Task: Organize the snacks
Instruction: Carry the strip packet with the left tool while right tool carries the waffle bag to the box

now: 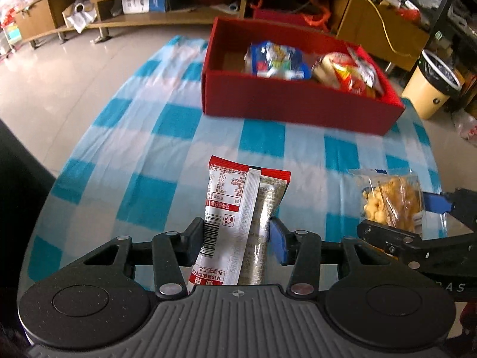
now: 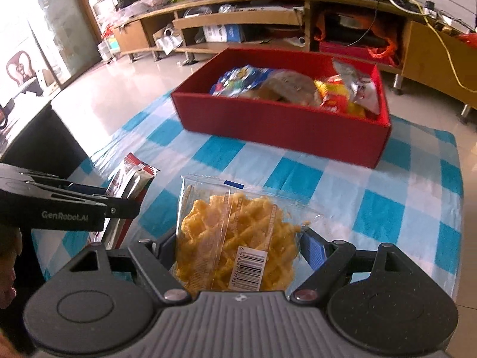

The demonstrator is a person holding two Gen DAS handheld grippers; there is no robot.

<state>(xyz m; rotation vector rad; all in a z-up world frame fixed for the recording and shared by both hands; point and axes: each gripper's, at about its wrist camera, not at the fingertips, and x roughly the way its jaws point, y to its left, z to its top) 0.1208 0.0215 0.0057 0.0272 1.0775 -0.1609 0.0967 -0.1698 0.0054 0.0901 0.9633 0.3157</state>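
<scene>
Left claw (image 1: 237, 238) clamped the red-and-silver sachet (image 1: 241, 217), right claw (image 2: 235, 246) pinched the clear crisps bag (image 2: 235, 238); red box (image 1: 298, 101) waited at twelve o'clock. Both looked light, crinkly, crushable: grip edges gently.

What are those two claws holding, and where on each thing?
Left gripper: red-and-silver packet, pinched across its lower half. Right gripper: clear bag of yellow crisps, gripped by its sides, low down.

"GenRobot.AI" stands on the left tongs (image 2: 125, 205) (white lettering, side housing).
</scene>
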